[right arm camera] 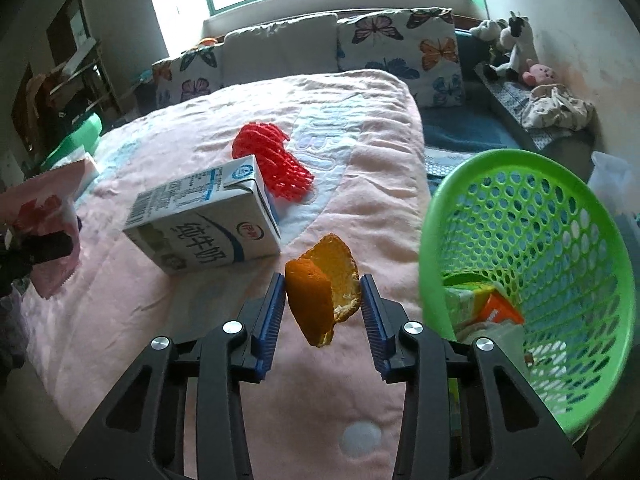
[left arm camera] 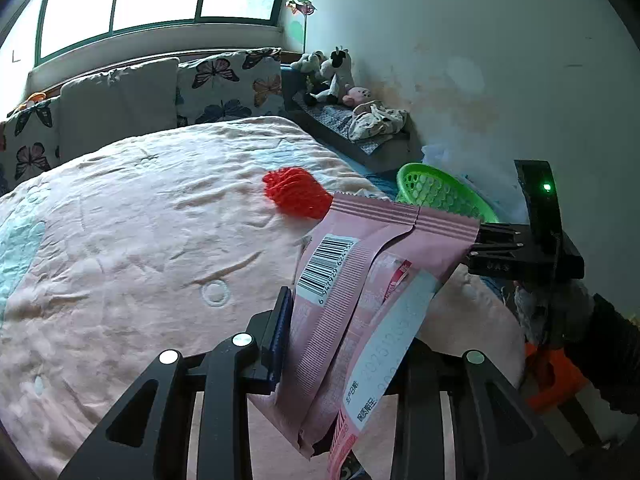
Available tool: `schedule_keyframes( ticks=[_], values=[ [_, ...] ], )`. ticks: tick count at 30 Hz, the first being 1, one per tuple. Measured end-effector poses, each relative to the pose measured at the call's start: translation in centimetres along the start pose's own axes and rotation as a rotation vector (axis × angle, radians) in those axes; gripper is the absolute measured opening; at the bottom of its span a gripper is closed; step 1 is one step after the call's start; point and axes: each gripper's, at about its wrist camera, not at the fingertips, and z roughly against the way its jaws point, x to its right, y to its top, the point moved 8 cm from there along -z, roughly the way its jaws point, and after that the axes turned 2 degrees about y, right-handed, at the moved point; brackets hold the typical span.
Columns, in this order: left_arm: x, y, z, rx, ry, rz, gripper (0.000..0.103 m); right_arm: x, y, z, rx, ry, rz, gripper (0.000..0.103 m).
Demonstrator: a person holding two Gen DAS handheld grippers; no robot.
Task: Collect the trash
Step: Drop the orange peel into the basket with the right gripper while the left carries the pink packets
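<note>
In the left wrist view my left gripper [left arm camera: 352, 320] is shut on a pink snack wrapper [left arm camera: 360, 264], which stands up between the jaws and hides the right finger. A red foam fruit net [left arm camera: 298, 192] lies on the bed beyond it. In the right wrist view my right gripper [right arm camera: 323, 286] is shut on a curled orange peel [right arm camera: 316, 296], lifted just above the pink blanket [right arm camera: 200, 340]. A white milk carton [right arm camera: 204, 224] lies on its side ahead, with the red foam net [right arm camera: 272, 160] behind it. The green mesh basket [right arm camera: 568, 184] stands close on the right.
The basket holds a green and orange carton [right arm camera: 484, 304] and other scraps. Butterfly cushions [right arm camera: 400, 40] line the bed's far end under a window. Soft toys [right arm camera: 512, 44] sit on a ledge along the right wall. The other gripper with the wrapper [right arm camera: 44, 216] shows at far left.
</note>
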Motion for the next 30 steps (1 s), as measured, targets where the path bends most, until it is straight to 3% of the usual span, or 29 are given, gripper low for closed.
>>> schedule_keyframes(
  ticks=[13, 30],
  values=[
    [5.9, 1.9, -0.9, 0.003, -0.056, -0.034, 0.03, 4.0, -0.8, 4.5, 0.05, -0.078, -0.053, 0.039],
    [11.7, 5.2, -3.5, -0.008, -0.094, -0.059, 0.03, 13.7, -1.6, 7.3, 0.051, -0.203, -0.188, 0.041]
  ],
)
